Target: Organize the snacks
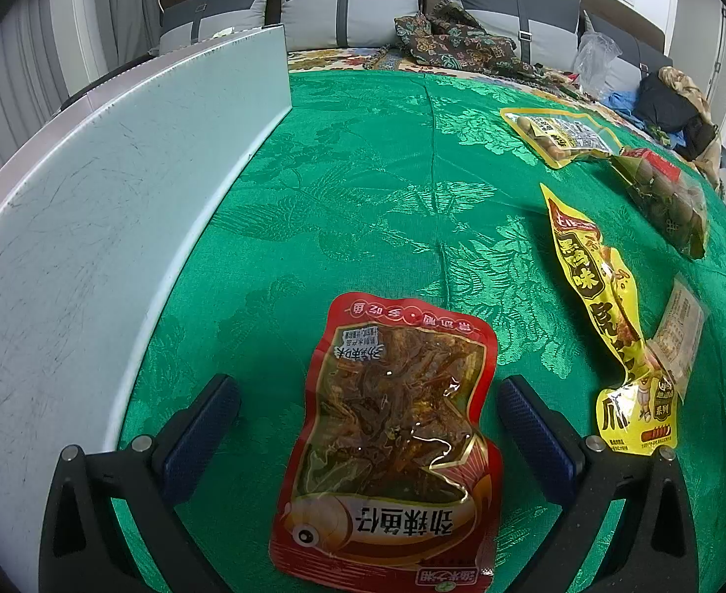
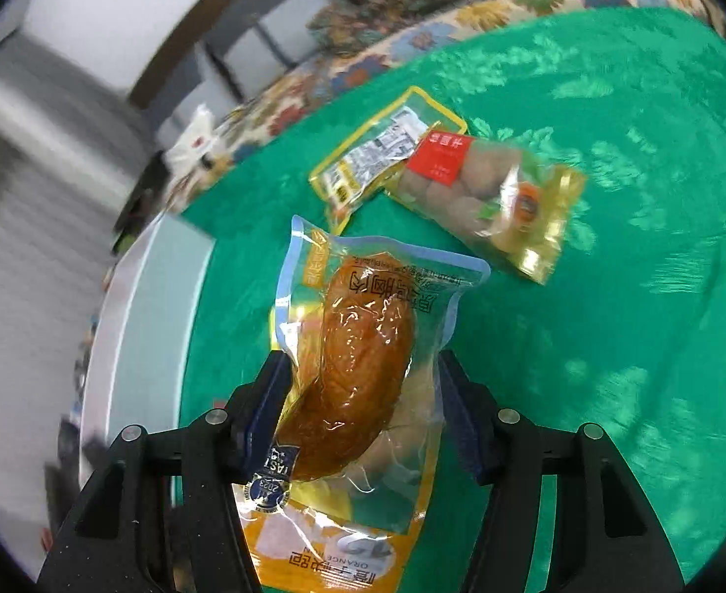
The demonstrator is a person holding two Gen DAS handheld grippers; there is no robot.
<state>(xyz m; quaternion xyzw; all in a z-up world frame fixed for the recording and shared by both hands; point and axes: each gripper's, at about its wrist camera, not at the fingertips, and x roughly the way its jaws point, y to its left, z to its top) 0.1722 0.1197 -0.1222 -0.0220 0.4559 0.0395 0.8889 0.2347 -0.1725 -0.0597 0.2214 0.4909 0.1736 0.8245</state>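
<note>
Counting what lies on the green cloth (image 1: 387, 173), the left wrist view shows five snack packets: a red fish-snack pouch (image 1: 392, 440), a long yellow packet (image 1: 605, 316), a small clear packet with a printed label (image 1: 679, 336) beside it, a yellow-edged packet of round brown pieces (image 1: 558, 136) and a darker packet of round pieces with a red label (image 1: 664, 197). The right wrist view adds a sixth, a clear chicken-leg pouch (image 2: 363, 370), and shows the yellow-edged packet (image 2: 387, 148) and the red-labelled packet (image 2: 486, 197) again, the second overlapping the first.

The chicken-leg pouch is transparent with a pale blue border at the top and orange-yellow print at the bottom; one glossy brown piece of meat fills its middle. It sits between the fingers of the right gripper (image 2: 363, 395), whose jaws stand about half open; the left pad touches the pouch's edge, and the right pad looks just beside the other edge, so whether the pouch is truly clamped I cannot tell. It hangs over the cloth near a pale grey-white panel (image 2: 155, 296).

The red pouch has a clear window showing brown strips and a fish drawing at its near end. It lies flat between the fingers of the left gripper (image 1: 367, 425), whose jaws are wide apart and clear of it on both sides. The same pale panel (image 1: 115, 197) stands along the cloth's left edge, and grey cushions (image 1: 353, 0) line the back.
</note>
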